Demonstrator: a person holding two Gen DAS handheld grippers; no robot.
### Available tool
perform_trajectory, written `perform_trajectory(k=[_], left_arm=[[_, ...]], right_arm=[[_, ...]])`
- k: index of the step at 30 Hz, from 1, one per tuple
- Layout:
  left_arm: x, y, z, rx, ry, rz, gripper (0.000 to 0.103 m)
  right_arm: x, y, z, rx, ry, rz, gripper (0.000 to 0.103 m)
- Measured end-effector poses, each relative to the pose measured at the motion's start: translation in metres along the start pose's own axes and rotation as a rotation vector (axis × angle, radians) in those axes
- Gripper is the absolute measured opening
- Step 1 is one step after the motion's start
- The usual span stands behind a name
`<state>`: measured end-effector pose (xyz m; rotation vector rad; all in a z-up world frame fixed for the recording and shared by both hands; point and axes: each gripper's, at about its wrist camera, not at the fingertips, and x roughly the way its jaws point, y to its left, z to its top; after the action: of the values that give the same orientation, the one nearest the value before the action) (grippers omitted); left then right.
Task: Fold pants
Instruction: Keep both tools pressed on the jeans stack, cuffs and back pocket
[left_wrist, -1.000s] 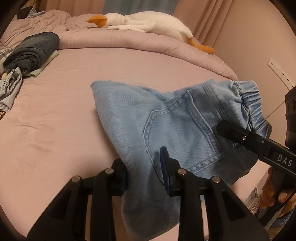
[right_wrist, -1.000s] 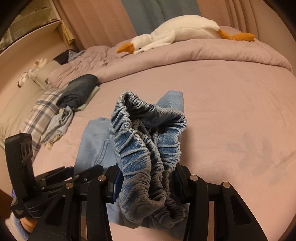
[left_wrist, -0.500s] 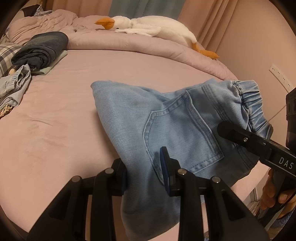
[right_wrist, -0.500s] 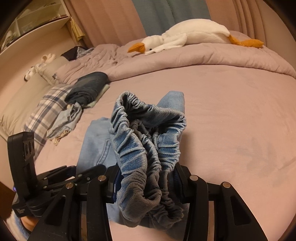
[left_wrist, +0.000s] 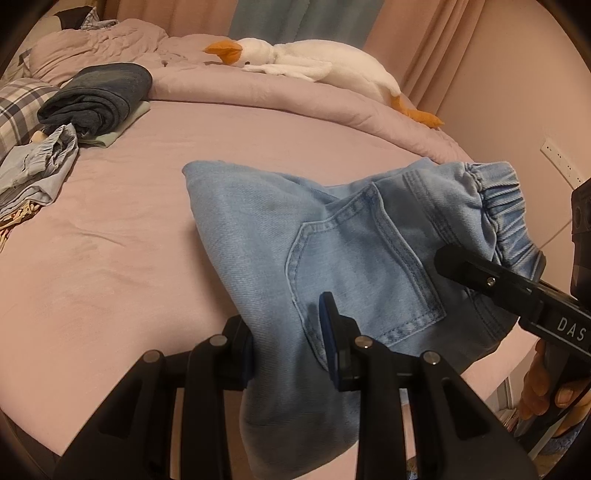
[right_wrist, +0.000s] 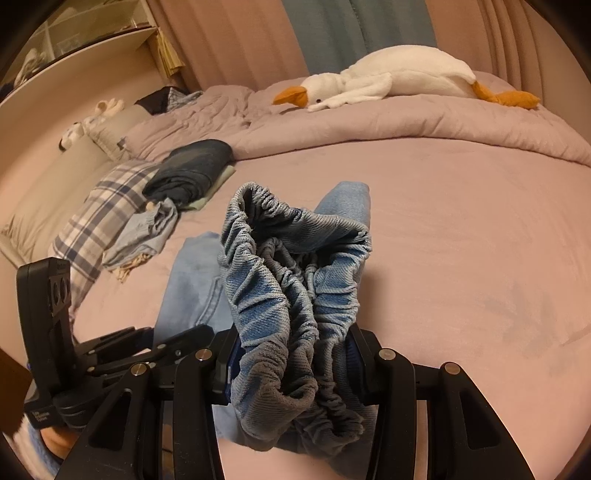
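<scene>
Now both grippers slant downward over the near edge of the bed (left_wrist: 110, 229), each clamped on the one pair of light blue denim pants (left_wrist: 332, 236).

On the left, the left gripper (left_wrist: 288, 339) has its two fingers (left_wrist: 334, 343) narrowly parted and pinched onto a fold of denim just below the back pocket (left_wrist: 365, 266); cloth hangs down past them over the mattress edge. In the right wrist view this gripper (right_wrist: 155, 350) shows low at the left, level with the other.

To its right, the right gripper (right_wrist: 291, 365) holds the bunched elastic waistband (right_wrist: 291, 280) between fingers (right_wrist: 365, 362) set wider apart, the gathered cloth filling the gap and spilling over both sides. From the left wrist view one black finger of the right gripper (left_wrist: 491, 273) lies across the waistband end, and a person's hand (left_wrist: 546, 387) grips its handle at the lower right.

The pants are lifted at the near end; the far part of the leg rests on the pink sheet, folded back on itself.

Further off lie one dark folded garment (left_wrist: 96, 96) on a pale green one, one crumpled light blue garment (left_wrist: 40, 166) beside it, one plaid pillow (right_wrist: 107, 218), and one white plush goose (right_wrist: 388, 77) on the rolled duvet (left_wrist: 258, 88).
</scene>
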<state>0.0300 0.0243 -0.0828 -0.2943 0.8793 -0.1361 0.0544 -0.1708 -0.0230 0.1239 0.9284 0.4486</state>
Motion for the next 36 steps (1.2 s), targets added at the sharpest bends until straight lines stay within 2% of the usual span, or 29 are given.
perform_trajectory(k=[36], left_arm=[[-0.01,0.007,-0.006,-0.034,-0.001,0.038,0.028]], right_arm=[[0.012,0.01,0.008,-0.039,0.027,0.034,0.048]])
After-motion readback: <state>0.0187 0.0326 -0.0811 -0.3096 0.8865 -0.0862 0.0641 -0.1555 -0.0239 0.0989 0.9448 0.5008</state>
